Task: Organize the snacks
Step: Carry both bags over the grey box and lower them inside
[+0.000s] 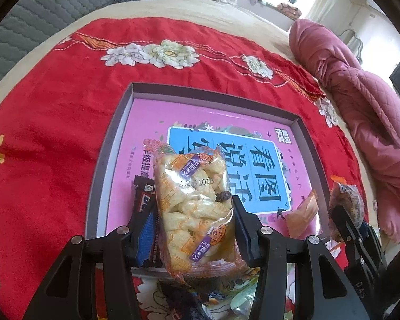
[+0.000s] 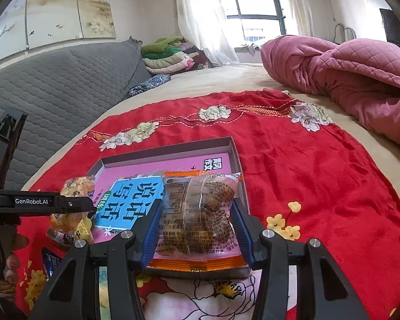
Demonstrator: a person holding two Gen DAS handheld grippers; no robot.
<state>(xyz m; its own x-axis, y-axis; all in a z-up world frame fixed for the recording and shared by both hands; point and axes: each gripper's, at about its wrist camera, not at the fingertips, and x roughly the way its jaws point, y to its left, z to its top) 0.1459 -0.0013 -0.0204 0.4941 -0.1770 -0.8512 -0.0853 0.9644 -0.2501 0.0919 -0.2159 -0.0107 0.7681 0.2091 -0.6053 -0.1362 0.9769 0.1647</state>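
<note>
A shallow grey box (image 1: 114, 144) with a pink printed bottom lies on the red cloth; it also shows in the right wrist view (image 2: 234, 157). My left gripper (image 1: 193, 221) is shut on a clear packet of yellow puffed snacks (image 1: 194, 200), held above the box's near edge. My right gripper (image 2: 197, 229) is shut on a clear packet of brown snacks (image 2: 200, 213), held above the box's near right corner. The left gripper (image 2: 40, 204) with its yellow packet (image 2: 74, 186) shows at the left of the right wrist view. A dark chocolate bar (image 1: 144, 194) and an orange packet (image 1: 301, 216) lie in the box.
The red flowered cloth (image 1: 53, 122) covers a bed. A pink quilt (image 2: 346, 74) is bunched at the right. A grey headboard (image 2: 53, 85) is at the left. More wrapped snacks (image 1: 178, 298) lie on the cloth below the left gripper.
</note>
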